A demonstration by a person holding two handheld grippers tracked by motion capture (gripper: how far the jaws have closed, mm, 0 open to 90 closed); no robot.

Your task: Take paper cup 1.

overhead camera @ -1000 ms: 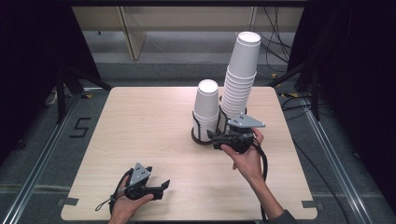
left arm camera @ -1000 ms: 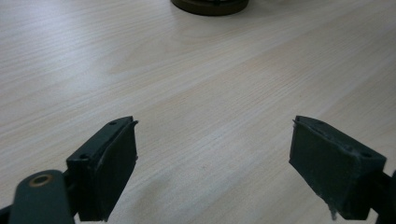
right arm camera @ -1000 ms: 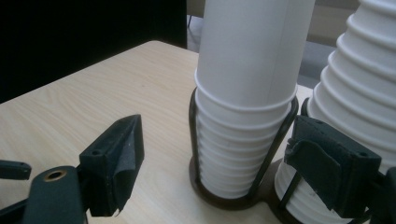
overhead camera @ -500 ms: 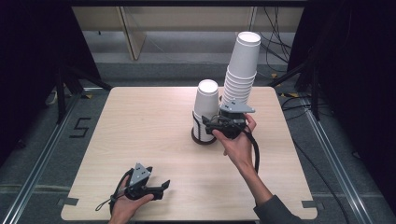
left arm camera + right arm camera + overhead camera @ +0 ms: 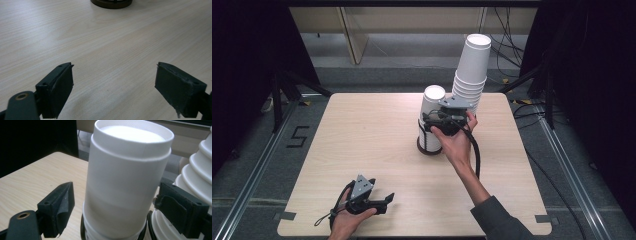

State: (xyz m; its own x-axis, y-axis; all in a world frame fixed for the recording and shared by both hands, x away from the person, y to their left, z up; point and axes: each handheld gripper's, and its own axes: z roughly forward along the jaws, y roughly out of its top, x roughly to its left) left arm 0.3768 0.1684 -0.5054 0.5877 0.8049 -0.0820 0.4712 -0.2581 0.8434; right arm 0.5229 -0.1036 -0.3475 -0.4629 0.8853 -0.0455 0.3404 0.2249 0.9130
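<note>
Right around the shorter stack of upturned paper cups [image 5: 130, 170]: got the right gripper [image 5: 113, 192] parked with one black jaw on either side of the top cup. Jaws spread, a sliver of daylight showing on the left side, so not pinching anything yet. Looks lined up to squeeze the topmost cup and peel it off the stack, hence coming in level at the cup's wall rather than from above.

Down below, sitting in a dark round holder [image 5: 428, 148], black wire hugging the lower cups, presumably to keep the rest from lifting along. Just beside, to the right, a much taller stack of cups [image 5: 472, 65], leaning a bit and close enough to touch or nearly touch the right jaw. Worth watching for a nudge there.

Farther out, near the table's [image 5: 362, 135] front edge, the left gripper [image 5: 115, 75] resting low over bare wood, jaws apart, nothing between them. Well clear of the cups, probably just waiting its turn.

No brand or print anywhere on the cups, plain white all round. Only readable mark: a "5" on the floor [image 5: 298, 136] off the table's left side.
</note>
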